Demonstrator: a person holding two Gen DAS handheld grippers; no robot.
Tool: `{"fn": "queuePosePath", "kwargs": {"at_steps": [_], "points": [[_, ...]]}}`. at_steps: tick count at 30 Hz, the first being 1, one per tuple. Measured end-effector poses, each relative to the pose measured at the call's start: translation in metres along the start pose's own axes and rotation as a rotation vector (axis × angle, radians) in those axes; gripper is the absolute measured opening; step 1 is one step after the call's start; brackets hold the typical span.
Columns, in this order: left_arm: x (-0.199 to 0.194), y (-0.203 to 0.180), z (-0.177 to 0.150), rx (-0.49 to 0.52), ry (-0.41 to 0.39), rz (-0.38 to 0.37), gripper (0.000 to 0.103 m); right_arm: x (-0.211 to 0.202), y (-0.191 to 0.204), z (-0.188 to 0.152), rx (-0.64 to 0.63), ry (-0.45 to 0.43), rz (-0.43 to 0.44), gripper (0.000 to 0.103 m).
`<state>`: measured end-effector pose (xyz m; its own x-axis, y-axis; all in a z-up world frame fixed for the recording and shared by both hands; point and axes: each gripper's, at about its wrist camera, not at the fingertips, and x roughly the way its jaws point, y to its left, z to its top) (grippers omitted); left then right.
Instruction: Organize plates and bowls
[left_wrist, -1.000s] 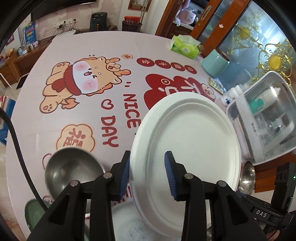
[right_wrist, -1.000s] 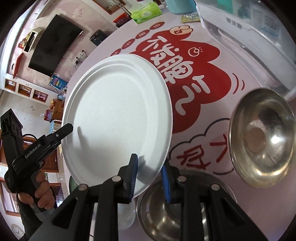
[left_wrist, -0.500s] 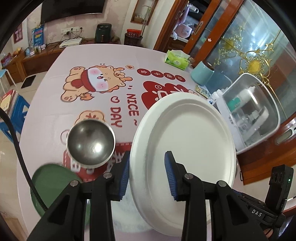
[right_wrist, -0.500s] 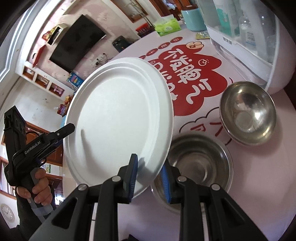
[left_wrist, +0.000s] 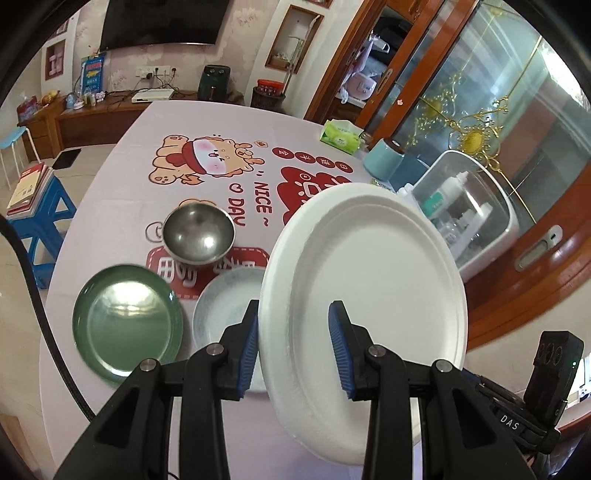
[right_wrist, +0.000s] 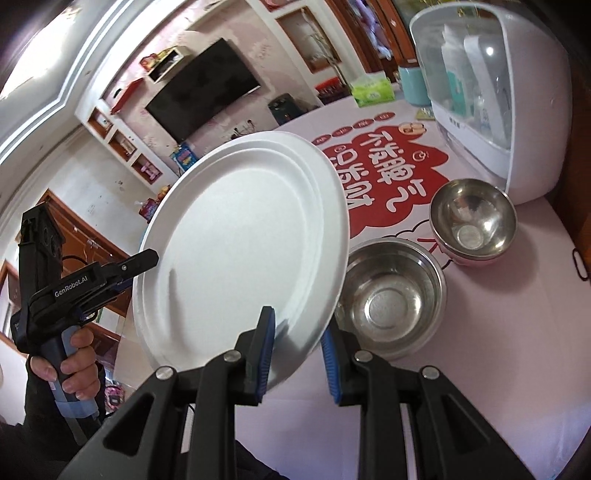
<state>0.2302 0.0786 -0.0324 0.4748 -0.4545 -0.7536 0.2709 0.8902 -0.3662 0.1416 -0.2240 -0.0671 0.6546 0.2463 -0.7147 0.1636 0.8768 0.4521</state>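
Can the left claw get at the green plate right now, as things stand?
Probably not yet. The left claw is shut on the rim of the white plate, shared with the right claw. The green plate lies uncovered on the table with nothing over it, so once the white plate is set down the way looks free.

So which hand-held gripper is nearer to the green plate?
Left. The left hand-held gripper hovers just right of the green plate; the right hand-held gripper holds the white plate's far edge.
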Motion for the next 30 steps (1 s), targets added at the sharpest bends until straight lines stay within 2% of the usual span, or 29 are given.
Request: {"fn": "queuePosePath", "kwargs": {"at_steps": [8, 14, 22, 30], "points": [[-0.033, -0.001, -0.057, -0.032, -0.019, 0.012, 0.037, -0.022, 0.011, -0.029, -0.081, -0.006, -0.025, 0.025], [-0.043, 0.003, -0.1, -0.099, -0.028, 0.013, 0.037, -0.035, 0.013, -0.054, -0.132, 0.022, -0.04, 0.025], [-0.045, 0.008, -0.158, -0.178, -0.013, 0.047, 0.037, -0.033, 0.009, -0.086, -0.189, 0.117, -0.061, 0.025], [-0.031, 0.018, -0.205, -0.251, 0.044, 0.082, 0.037, -0.023, 0.001, -0.112, -0.204, 0.225, -0.093, 0.025]]}}
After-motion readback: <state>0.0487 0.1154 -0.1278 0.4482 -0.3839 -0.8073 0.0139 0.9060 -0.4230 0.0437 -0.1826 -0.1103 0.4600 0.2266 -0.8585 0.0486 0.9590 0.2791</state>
